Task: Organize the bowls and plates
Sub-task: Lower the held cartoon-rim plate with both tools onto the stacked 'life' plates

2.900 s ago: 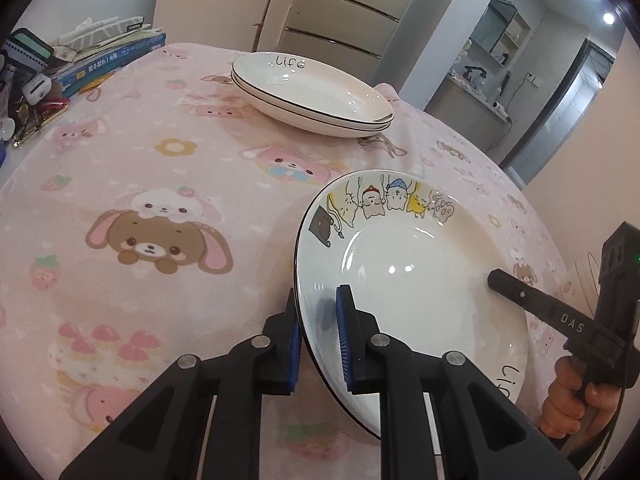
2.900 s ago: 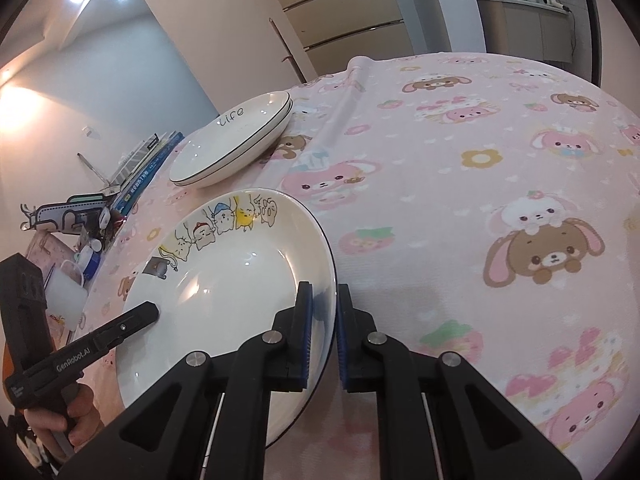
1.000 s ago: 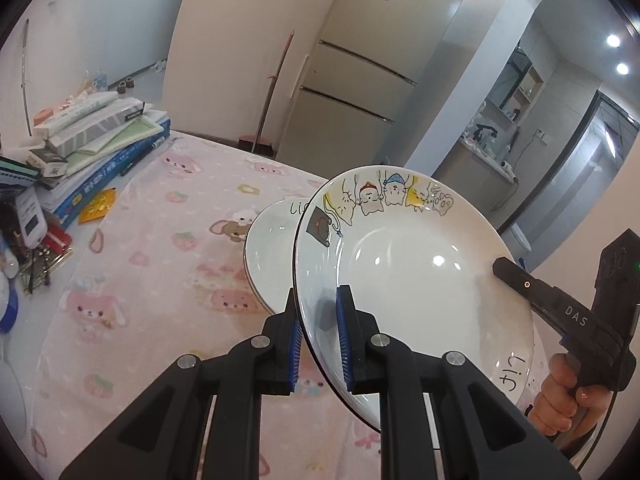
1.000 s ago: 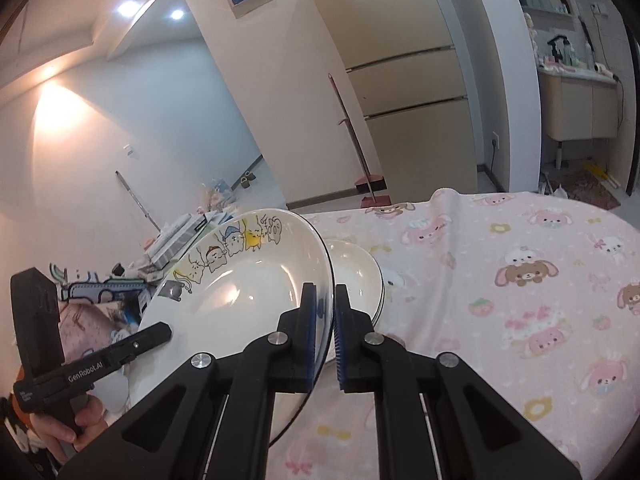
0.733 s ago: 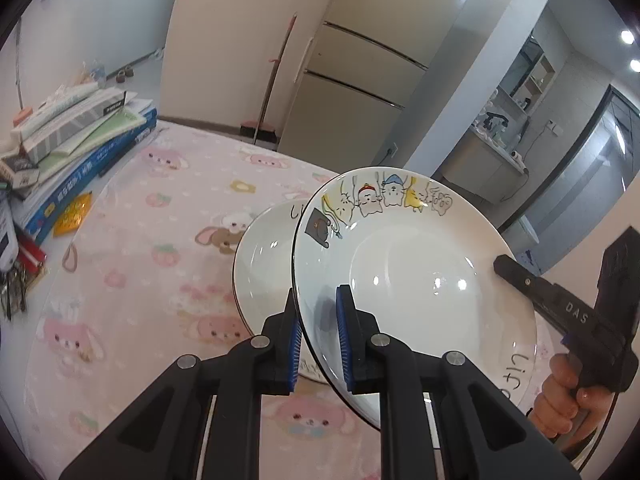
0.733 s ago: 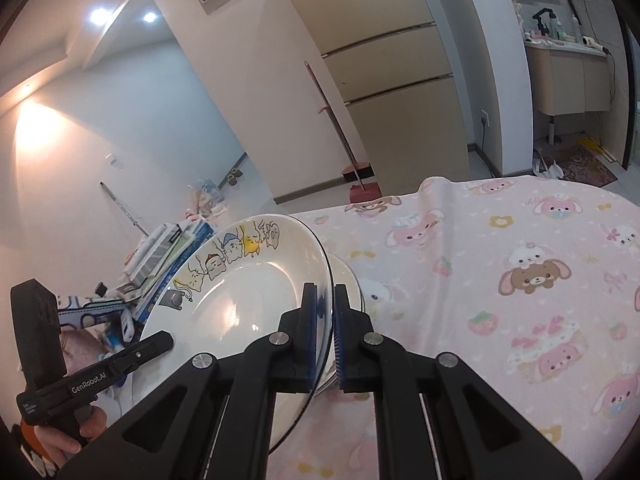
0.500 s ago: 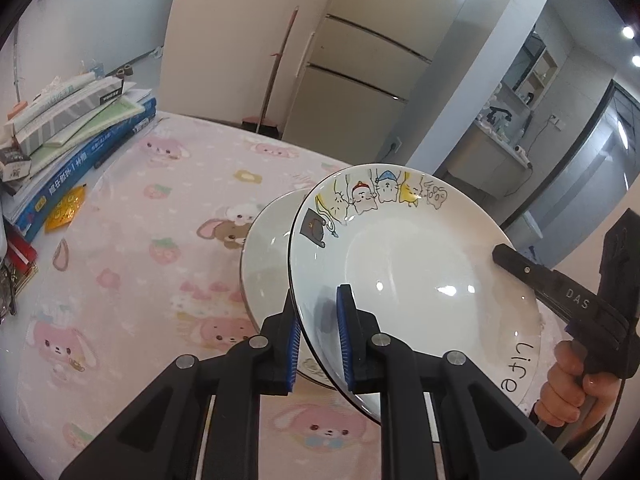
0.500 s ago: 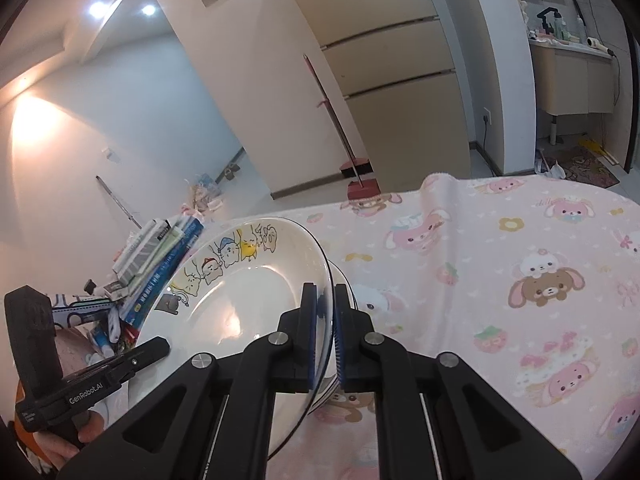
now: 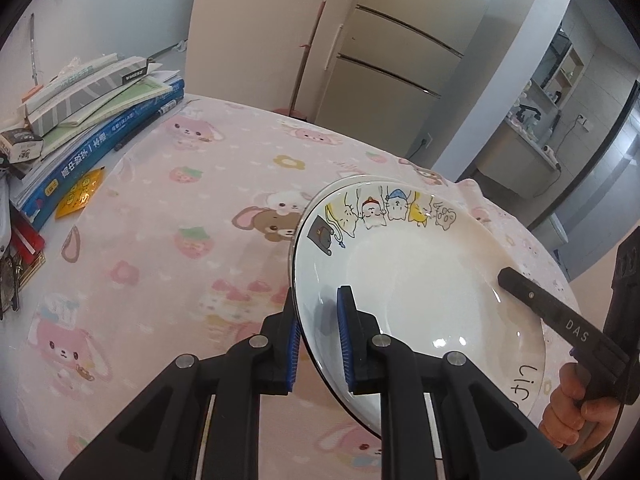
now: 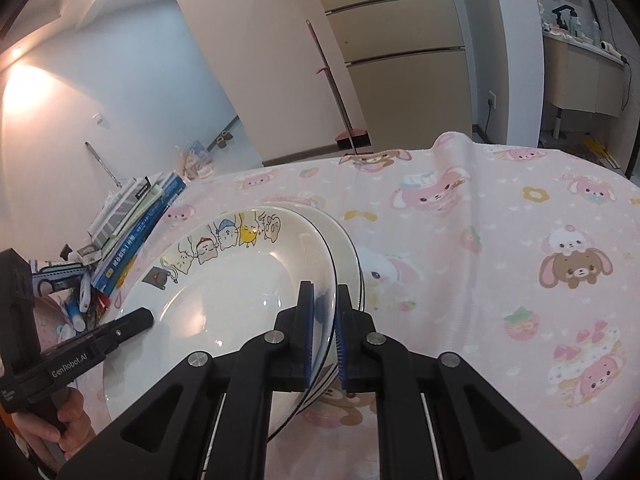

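Note:
A white deep plate with cartoon animals on its rim (image 9: 420, 280) (image 10: 240, 280) is held from both sides. My left gripper (image 9: 318, 332) is shut on its left rim, one pad inside and one underneath. My right gripper (image 10: 324, 320) is shut on the opposite rim; its finger (image 9: 532, 296) shows in the left wrist view. The plate hangs tilted just over a stack of white black-rimmed plates (image 10: 350, 256) on the pink tablecloth (image 9: 160, 240). Whether it touches the stack I cannot tell. In the left wrist view the stack is almost wholly hidden under it.
A pile of books (image 9: 92, 108) (image 10: 136, 216) and small clutter (image 9: 16, 248) sit at the table's left edge. A person's hand (image 9: 576, 400) grips the right tool. Beyond the table stand a fridge (image 9: 384, 64) and a broom (image 10: 340, 100).
Both grippers carried the cartoon plate down and forward. It hung high beside the white stack a second ago; now it sits low over the stack and covers most of it.

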`<state>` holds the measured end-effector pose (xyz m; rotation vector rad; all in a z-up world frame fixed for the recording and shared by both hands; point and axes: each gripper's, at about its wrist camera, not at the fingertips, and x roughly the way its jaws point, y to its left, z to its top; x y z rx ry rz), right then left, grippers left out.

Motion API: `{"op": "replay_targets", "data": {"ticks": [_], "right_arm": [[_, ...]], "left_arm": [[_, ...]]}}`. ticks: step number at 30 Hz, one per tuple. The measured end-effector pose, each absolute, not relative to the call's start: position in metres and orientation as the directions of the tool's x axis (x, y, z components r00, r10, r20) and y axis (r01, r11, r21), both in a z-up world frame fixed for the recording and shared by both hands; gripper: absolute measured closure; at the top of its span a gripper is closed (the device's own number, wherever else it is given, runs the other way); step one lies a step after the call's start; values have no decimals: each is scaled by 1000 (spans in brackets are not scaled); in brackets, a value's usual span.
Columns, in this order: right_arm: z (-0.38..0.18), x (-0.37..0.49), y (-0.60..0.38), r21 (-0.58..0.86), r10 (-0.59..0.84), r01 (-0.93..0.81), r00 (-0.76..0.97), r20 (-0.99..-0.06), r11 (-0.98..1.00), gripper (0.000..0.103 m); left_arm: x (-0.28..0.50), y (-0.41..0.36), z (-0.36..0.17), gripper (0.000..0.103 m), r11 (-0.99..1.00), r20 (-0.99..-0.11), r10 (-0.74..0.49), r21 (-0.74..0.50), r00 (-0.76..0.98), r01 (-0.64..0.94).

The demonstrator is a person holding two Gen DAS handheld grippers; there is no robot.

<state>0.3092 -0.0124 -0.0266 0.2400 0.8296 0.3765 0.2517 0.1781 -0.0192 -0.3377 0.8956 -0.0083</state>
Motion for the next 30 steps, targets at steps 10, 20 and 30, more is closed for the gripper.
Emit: {"op": "replay_targets", "data": {"ticks": [10, 20, 30], "right_arm": [[-34, 315, 3, 279, 381, -259, 652, -656, 925, 92], [-42, 317, 3, 253, 358, -254, 653, -667, 934, 90], [-38, 313, 4, 208, 330, -257, 679, -656, 944, 90]], "left_arm": [[256, 187, -26, 85, 951, -756, -163, -291, 634, -102], [257, 180, -29, 85, 961, -740, -136, -261, 658, -94], [258, 181, -32, 85, 959, -724, -150, -273, 673, -80]]}}
